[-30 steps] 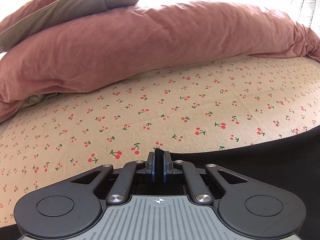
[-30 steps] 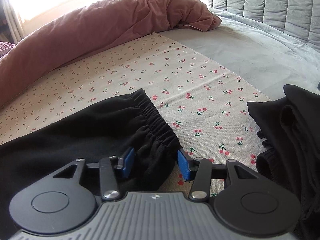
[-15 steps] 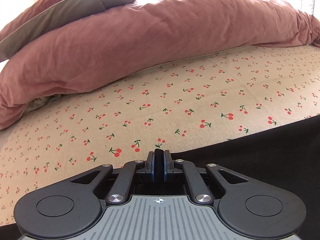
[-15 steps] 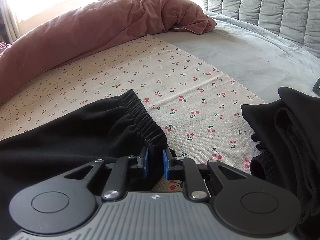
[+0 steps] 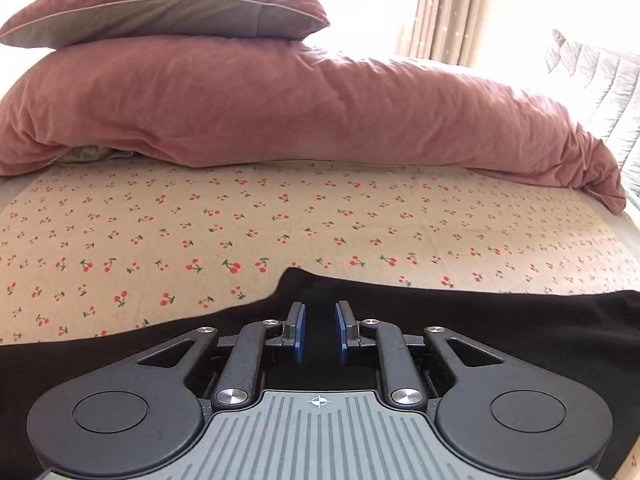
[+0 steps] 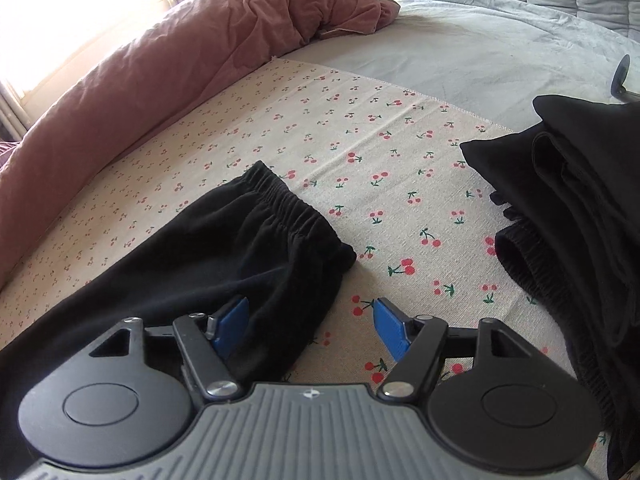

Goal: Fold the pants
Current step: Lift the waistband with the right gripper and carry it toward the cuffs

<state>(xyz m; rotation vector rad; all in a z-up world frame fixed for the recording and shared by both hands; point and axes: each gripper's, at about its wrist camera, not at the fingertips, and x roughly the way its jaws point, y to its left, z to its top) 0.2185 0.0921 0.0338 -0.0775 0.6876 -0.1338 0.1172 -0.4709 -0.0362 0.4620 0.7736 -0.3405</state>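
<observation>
- The black pants [image 6: 224, 256] lie flat on the cherry-print cloth [image 6: 360, 128] spread over the bed, elastic waistband at the end nearer the right tongs.
- The right tongs [image 6: 310, 326] have just been opening and now stand wide and released; the pants' lower edge lies between the blue pads, neither pressing on it.
- The left tongs [image 5: 319, 330] have just parted a little; black fabric lies between and under their pads, which do not pinch it.
- In the left wrist view the pants' far edge runs across the frame just beyond those tongs, with bare cherry cloth behind.
- A pink duvet [image 5: 280, 108] bounds the far side of that cloth, a pillow [image 5: 160, 8] on top.
- A pile of dark clothes [image 6: 572, 216] sits right of the waistband, apart from it, cherry cloth showing between.
</observation>
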